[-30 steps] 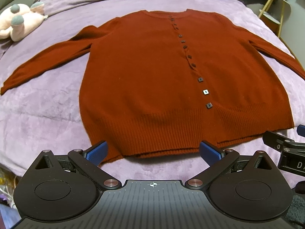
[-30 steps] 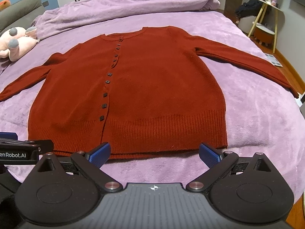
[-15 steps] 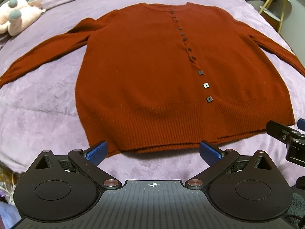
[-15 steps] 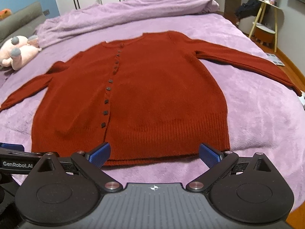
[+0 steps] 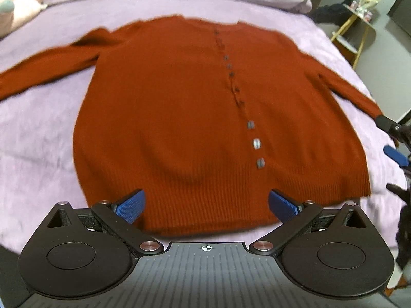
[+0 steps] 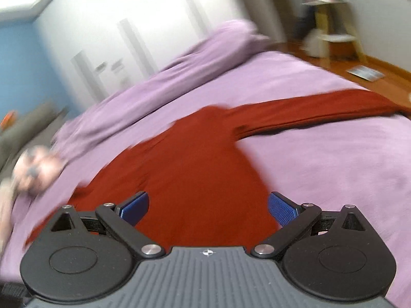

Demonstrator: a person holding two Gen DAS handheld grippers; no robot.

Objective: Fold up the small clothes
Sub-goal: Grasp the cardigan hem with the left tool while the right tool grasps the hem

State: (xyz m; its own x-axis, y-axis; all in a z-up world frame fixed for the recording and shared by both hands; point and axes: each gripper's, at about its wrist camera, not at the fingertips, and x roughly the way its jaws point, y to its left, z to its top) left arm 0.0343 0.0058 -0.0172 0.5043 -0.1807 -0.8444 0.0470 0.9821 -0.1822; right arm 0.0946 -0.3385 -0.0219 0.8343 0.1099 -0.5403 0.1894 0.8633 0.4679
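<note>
1. Purple bedspread with the rust cardigan flat at center, collar toward 12 o'clock.
2. Left gripper has advanced over the hem, released, empty.
3. Right gripper has swung toward the 2 o'clock sleeve, also released; sleeve fold likely next.

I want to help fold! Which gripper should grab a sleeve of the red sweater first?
Probably the right gripper. It is open over the cardigan's right side, pointing toward the right sleeve. The left gripper, also open, sits over the bottom hem, away from either sleeve.
</note>
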